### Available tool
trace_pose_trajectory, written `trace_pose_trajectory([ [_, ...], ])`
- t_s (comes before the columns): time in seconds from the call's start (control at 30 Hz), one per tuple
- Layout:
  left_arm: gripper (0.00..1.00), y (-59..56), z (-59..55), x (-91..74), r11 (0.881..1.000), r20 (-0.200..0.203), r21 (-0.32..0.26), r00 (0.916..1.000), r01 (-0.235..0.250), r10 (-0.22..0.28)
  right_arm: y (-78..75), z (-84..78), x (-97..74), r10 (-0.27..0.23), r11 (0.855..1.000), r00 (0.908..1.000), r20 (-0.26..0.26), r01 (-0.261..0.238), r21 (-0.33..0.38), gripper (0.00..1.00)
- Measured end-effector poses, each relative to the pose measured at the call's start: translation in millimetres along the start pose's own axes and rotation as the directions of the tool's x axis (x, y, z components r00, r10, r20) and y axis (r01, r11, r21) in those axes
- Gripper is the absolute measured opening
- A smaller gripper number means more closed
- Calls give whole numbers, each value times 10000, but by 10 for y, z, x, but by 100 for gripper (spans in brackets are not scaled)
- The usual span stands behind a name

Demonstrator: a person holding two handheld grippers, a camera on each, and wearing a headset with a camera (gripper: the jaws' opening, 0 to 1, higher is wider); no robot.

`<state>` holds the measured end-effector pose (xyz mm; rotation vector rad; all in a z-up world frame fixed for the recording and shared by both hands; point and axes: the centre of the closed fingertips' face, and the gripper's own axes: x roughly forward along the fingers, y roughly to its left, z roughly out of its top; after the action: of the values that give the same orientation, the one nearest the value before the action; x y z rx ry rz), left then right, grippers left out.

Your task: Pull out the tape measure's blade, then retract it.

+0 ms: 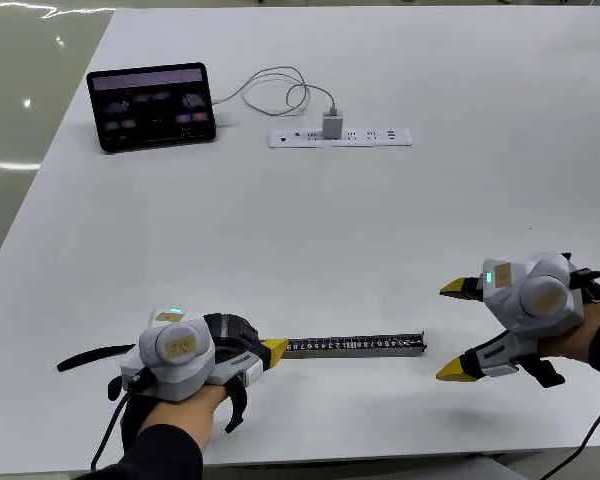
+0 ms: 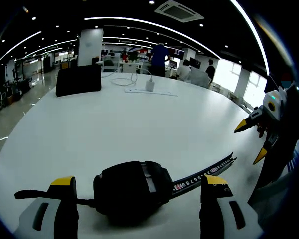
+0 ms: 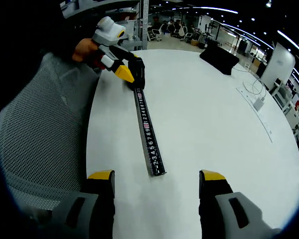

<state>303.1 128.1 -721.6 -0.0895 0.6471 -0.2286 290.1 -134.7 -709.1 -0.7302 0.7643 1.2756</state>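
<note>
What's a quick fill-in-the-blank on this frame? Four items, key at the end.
1. The blade lies pulled out flat on the ___.
2. The left gripper has the tape measure's black ___ between its jaws.
3. The right gripper is ___, apart from the blade's tip.
4. The charger is plugged into the ___.
Missing words: table; case; open; power strip.
</note>
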Motion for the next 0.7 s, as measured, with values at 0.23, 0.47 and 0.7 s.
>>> trace_pose_trajectory([
  [0.23, 95, 44, 6, 26, 9999, 115, 160, 9999, -2, 0, 17, -97, 214, 668, 9964, 9948, -775, -706, -478, 44],
  [0.47, 94, 28, -6, 52, 9999, 108, 104, 9999, 59, -60, -29, -208, 349, 747, 9908, 9859, -1497, -904, -1009, 29],
  [0.7, 94, 66, -1, 47, 9999, 176, -117, 9998, -29, 31, 5, -238, 423, 1107, 9900, 9806, -1620, -1232, -691, 19],
])
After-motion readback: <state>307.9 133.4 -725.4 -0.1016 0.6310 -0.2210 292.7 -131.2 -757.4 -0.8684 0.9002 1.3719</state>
